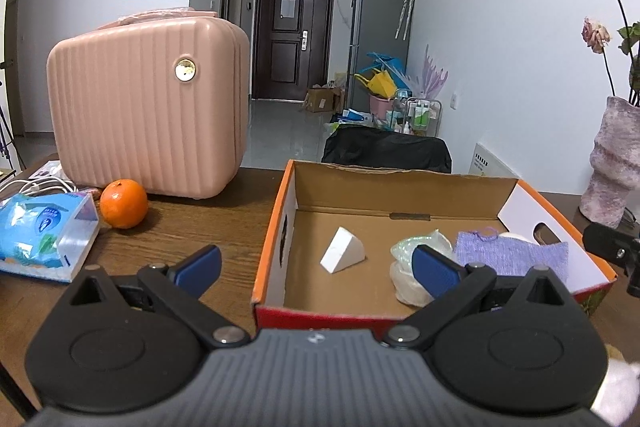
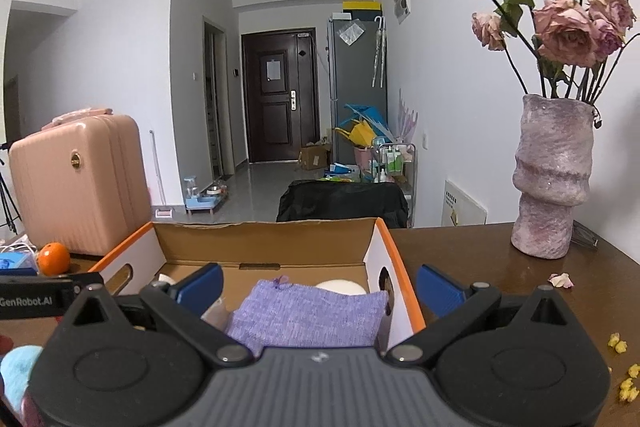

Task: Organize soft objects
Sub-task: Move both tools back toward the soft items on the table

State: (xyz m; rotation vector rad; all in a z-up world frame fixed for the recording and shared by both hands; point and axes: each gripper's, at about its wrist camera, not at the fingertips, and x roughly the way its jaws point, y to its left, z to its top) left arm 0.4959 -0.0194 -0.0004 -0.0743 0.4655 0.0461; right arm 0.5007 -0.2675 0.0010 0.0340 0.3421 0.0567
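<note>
A: What sat around your box?

B: Your cardboard box (image 1: 404, 195), orange-rimmed with raw brown walls and open at the top, stood on the dark wood desk (image 1: 208, 227). To its left you had a ribbed pink hard-shell case (image 1: 148, 107), a round orange (image 1: 123, 203) touching the case's foot, and a blue plastic tissue pack (image 1: 44, 235) beside white cables. To its right stood a lumpy mauve vase (image 2: 552, 179) of dried roses, with loose petals and yellow crumbs on the wood.

A: And the soft things?

B: All were in the box: a white foam wedge (image 1: 343, 250) on the floor, left of centre; a crinkly clear bag (image 1: 412, 259) of pale stuff; and a knitted lilac pouch (image 2: 308, 315) at the right end, draped over something round and white.

A: Anything in your way?

B: The near box wall lay between your left hand-held gripper (image 1: 316, 267) and the wedge. Its right blue pad overlapped the bag in view; I cannot tell if they touched.

A: Grip state?

B: Your left one was spread wide, holding nothing. Your right hand-held gripper (image 2: 320, 287) was too, its fingers either side of the box's right wall, with the pouch between them.
</note>
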